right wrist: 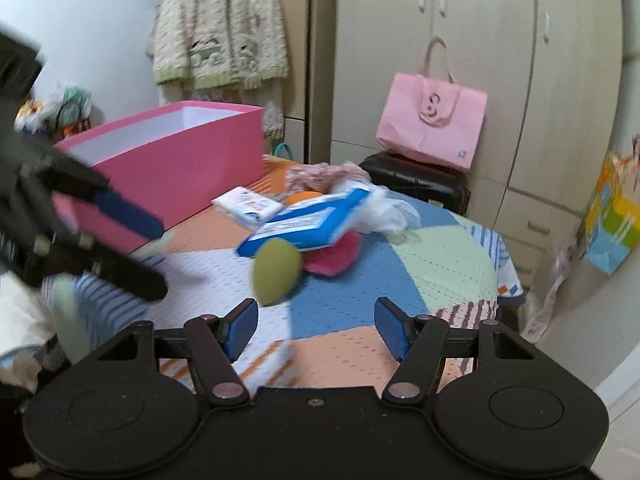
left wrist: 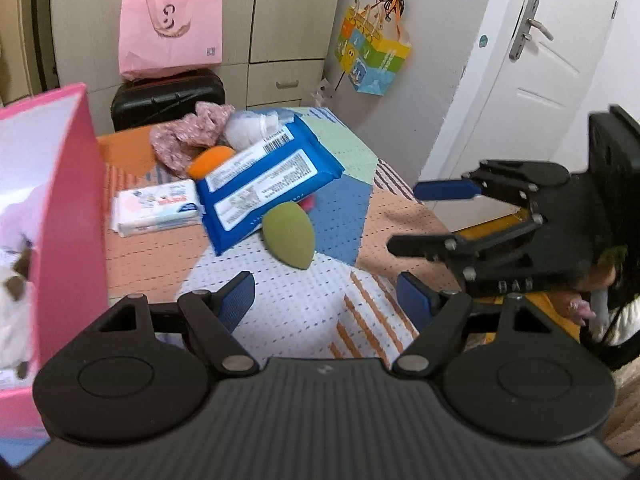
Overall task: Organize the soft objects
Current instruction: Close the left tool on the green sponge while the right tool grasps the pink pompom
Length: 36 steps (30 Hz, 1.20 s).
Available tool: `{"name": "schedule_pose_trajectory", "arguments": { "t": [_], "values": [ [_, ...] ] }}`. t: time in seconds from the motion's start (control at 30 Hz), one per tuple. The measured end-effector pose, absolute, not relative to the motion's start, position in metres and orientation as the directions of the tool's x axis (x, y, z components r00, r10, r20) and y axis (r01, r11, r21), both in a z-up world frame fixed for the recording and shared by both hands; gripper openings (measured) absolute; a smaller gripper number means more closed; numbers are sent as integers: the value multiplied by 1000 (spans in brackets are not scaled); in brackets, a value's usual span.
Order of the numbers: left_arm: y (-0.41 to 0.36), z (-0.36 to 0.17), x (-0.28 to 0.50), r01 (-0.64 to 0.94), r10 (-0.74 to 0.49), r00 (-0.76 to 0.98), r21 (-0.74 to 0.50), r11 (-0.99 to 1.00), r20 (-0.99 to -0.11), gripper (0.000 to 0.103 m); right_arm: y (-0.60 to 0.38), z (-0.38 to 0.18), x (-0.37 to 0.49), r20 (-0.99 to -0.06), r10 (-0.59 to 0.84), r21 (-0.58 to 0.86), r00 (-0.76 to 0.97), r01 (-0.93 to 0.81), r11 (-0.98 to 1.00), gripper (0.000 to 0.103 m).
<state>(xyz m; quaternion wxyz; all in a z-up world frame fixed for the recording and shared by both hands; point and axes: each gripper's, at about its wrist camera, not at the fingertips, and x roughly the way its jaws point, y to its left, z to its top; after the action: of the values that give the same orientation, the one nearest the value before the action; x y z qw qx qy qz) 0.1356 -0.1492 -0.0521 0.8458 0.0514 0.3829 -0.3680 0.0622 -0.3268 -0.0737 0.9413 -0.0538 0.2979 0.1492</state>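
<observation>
Soft items lie in a pile on the patchwork table cover (left wrist: 296, 320). A green egg-shaped sponge (left wrist: 290, 236) (right wrist: 276, 272) is nearest, against a blue wipes pack (left wrist: 264, 184) (right wrist: 312, 222). Around the pack are a white tissue pack (left wrist: 158, 210) (right wrist: 250, 204), an orange sponge (left wrist: 210, 160), a pink floral cloth (left wrist: 188, 136), a white wrapped bundle (left wrist: 250, 128) and a red cloth (right wrist: 334, 258) partly under it. An open pink box (left wrist: 68, 200) (right wrist: 172, 160) stands on the left. My left gripper (left wrist: 326, 304) (right wrist: 140, 244) and right gripper (right wrist: 316, 330) (left wrist: 432, 218) hover open and empty short of the green sponge.
Behind the table a pink paper bag (left wrist: 172, 32) rests on a black suitcase (left wrist: 168, 98) before a wardrobe. A colourful bag (left wrist: 374, 56) hangs on the wall by a white door (left wrist: 540, 80). A knitted cardigan (right wrist: 220, 28) hangs at the back. A hand (left wrist: 580, 304) shows at the right.
</observation>
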Motion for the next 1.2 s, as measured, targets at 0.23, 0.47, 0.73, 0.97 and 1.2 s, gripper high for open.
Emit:
{"name": "schedule_pose_trajectory", "arguments": {
  "t": [0.23,0.47,0.73,0.97,1.2],
  "values": [
    [-171,-79,153,621,-589,475,-226,751,-654,71,-345,-93,110,-595,324,9,735,-397,918,68],
    [-188,-95,170,562,-498,581,-126,818,-643,58,-347,-106,153,-608,435,32,664,-527,849,68],
    [-188,-112,174,552,-514,610,-141,822,-603,46,-348,-119,179,-593,524,94,611,-594,799,68],
    [-193,-112,169,543,-496,628,-118,831,-599,39,-342,-119,191,-599,530,62,600,-625,778,70],
    [-188,-112,169,532,-504,624,-148,834,-597,39,-339,-120,196,-599,528,36,602,-638,769,65]
  ]
}}
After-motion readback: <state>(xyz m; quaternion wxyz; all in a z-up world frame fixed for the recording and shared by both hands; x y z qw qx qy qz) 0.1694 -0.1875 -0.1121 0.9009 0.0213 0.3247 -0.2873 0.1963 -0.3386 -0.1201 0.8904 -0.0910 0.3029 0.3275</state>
